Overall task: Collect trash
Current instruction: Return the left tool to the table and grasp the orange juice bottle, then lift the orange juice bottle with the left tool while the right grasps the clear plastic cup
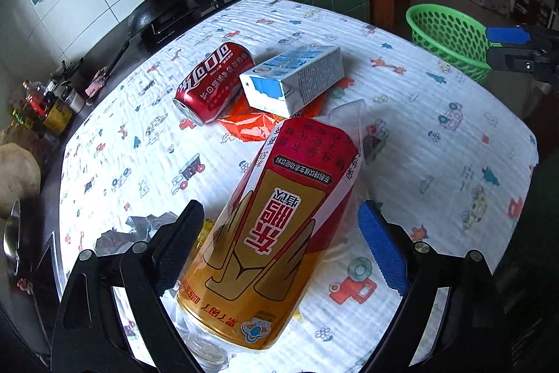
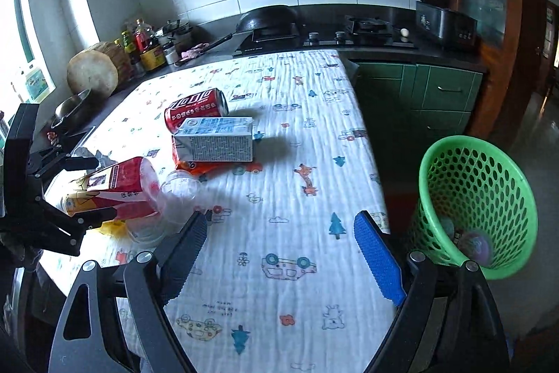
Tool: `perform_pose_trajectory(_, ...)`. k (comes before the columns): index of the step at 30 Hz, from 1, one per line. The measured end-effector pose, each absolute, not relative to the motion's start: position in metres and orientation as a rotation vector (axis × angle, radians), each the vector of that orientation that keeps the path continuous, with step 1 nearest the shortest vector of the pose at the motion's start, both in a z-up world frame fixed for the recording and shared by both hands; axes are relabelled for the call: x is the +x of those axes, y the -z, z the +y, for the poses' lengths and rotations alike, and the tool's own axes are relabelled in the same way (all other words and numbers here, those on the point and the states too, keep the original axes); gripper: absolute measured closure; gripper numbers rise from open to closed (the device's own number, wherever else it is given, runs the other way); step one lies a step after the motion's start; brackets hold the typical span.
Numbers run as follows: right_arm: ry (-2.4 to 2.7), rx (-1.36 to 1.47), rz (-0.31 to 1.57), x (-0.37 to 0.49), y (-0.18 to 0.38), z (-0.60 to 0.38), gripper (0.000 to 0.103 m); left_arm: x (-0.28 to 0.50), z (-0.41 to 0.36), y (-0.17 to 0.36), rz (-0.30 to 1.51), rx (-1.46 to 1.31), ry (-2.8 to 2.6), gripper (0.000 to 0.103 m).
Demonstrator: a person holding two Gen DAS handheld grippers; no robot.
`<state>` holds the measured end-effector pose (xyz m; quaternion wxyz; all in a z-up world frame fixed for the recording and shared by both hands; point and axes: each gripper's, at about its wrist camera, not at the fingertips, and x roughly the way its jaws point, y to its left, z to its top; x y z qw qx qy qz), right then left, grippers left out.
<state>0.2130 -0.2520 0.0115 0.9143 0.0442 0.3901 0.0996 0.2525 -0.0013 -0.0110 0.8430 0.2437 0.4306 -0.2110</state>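
Note:
A clear plastic bottle with a gold and red label (image 1: 272, 233) lies on the patterned tablecloth (image 1: 436, 145) between the fingers of my left gripper (image 1: 284, 238). The jaws are open around it; the left finger is close to the label, the blue right pad stands apart. The bottle also shows in the right wrist view (image 2: 115, 187). A red cola can (image 1: 213, 83) and a white and blue milk carton (image 1: 293, 79) lie further back on an orange wrapper (image 1: 251, 124). My right gripper (image 2: 279, 245) is open and empty over the table, near the green basket (image 2: 478, 201).
Crumpled grey paper (image 1: 139, 229) lies left of the bottle. The green basket stands beyond the table's right edge and holds some trash. A counter with wok (image 2: 269, 18), stove, rice cooker (image 2: 440, 13) and sauce bottles (image 2: 146, 44) runs behind.

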Motion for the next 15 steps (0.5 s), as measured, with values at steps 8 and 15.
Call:
perform_pose_trajectory(8,-0.249,0.071,0.837,0.227,0.001,-0.227,0.02,0.259,0.002,0.021,0.934,0.514,0.452,0.014)
perform_pose_trajectory(15,-0.277,0.055,0.857,0.232,0.009,-0.213,0.02,0.25,0.0,0.021,0.894,0.529,0.475,0.023)
